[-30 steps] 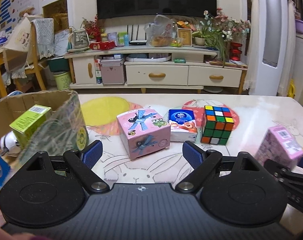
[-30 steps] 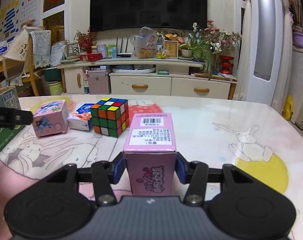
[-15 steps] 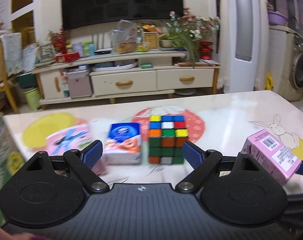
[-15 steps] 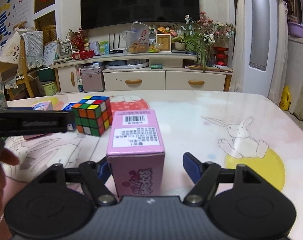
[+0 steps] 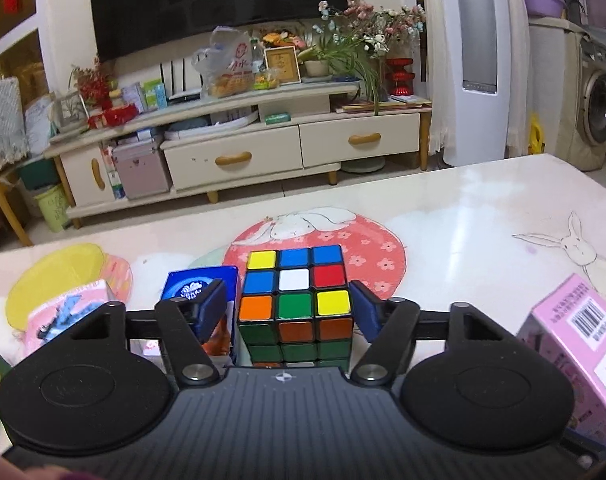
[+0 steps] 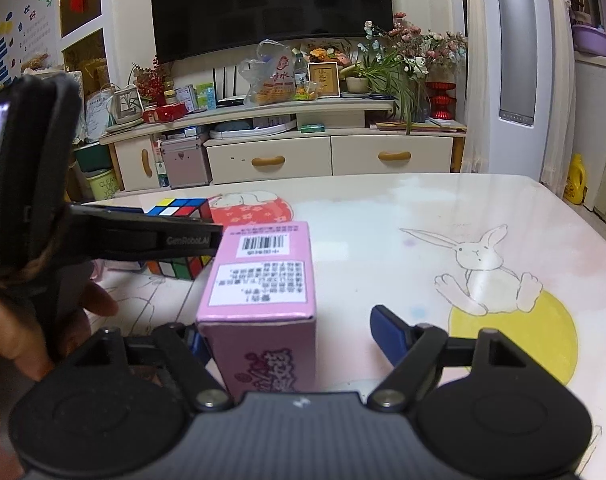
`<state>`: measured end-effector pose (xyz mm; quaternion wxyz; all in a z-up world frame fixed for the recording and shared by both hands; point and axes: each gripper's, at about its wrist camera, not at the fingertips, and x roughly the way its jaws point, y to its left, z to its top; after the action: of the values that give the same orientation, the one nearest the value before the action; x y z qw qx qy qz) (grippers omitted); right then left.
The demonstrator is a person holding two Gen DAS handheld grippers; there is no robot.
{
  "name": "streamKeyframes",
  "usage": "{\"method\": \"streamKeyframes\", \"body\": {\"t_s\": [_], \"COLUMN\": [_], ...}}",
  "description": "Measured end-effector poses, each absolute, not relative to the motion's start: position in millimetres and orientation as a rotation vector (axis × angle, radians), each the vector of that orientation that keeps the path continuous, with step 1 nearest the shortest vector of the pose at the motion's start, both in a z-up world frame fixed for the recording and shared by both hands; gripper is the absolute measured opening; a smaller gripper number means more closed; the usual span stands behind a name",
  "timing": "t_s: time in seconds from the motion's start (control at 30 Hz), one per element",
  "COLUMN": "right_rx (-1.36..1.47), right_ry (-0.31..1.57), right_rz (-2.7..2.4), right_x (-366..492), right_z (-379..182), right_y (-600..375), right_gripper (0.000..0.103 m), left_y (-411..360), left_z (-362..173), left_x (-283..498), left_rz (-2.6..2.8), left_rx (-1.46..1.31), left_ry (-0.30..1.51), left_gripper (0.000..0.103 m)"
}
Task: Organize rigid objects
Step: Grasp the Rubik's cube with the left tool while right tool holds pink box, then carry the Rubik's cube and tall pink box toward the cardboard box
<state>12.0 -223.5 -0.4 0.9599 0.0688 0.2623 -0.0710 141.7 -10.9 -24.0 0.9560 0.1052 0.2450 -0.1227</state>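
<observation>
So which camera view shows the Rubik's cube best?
The left wrist view: the Rubik's cube sits whole between the left gripper fingers, top and front faces clear. In the right wrist view, the cube is mostly hidden behind that gripper.

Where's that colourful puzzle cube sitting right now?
In the left wrist view the puzzle cube stands on the table between the open left gripper fingers, with the blue box just to its left.

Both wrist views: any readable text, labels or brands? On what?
"GenRoboAI": side of the left gripper, seen in the right wrist view.
Pink box: barcode and printed label, too small to read.
Blue box: logo unreadable.
Plastic bag on TV stand: red print, illegible.
</observation>
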Motion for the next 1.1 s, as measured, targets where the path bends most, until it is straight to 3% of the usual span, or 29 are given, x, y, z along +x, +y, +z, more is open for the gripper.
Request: {"method": "streamKeyframes", "body": {"t_s": [0.07, 0.33, 0.6, 1.1], "right_rx": [0.139, 0.129, 0.113, 0.046], "right_ry": [0.532, 0.524, 0.548, 0.527], "right_rz": [-0.147, -0.151, -0.121, -0.108], "right_x": [13.5, 18.3, 22.1, 1.0], "right_z": [-0.5, -0.9, -4.9, -9.0], "right_y": [-225.0, -222.6, -216.4, -196.0], "right_gripper": [0.078, 0.082, 0.044, 0.043], "left_y": [-11.1, -6.7, 10.3, 47.3], "left_z": [-24.3, -20.8, -19.6, -14.6], "left_x": [140.7, 126.1, 98.6, 38.5], "left_rz": [-0.245, -0.246, -0.23, -0.158], "left_rx": [0.225, 0.237, 0.22, 0.218], "left_ry": [0.501, 0.512, 0.53, 0.584], "left_gripper": [0.067, 0.066, 0.066, 0.066]}}
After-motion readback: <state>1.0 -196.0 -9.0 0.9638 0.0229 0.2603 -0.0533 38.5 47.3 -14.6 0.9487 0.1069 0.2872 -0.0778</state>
